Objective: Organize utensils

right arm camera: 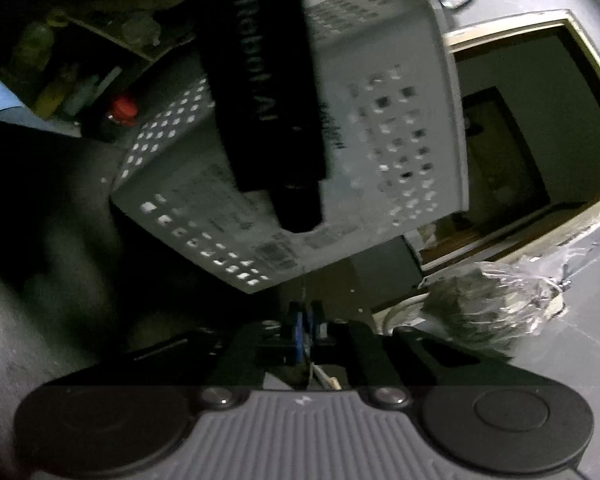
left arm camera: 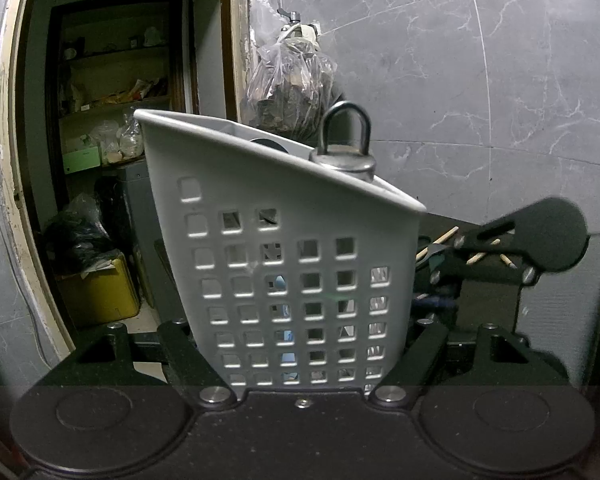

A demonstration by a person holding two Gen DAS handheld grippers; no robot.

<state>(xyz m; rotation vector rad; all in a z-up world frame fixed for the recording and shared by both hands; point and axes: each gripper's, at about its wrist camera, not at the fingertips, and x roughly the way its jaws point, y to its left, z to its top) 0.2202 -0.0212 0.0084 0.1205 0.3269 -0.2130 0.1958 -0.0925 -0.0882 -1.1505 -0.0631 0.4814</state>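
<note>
White perforated utensil caddy [left arm camera: 284, 264], tilted, a metal ring-topped utensil [left arm camera: 346, 148] above its rim.

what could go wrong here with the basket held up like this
1. The white perforated basket is tilted in the left gripper, with only its lower part between the jaws; it may slip or tip further.
2. A metal utensil with a loop handle pokes above the slanted rim and might slide out.
3. The right gripper is shut on something thin and pale, hard to identify; the right wrist view is blurred, so it might bump the basket.
</note>
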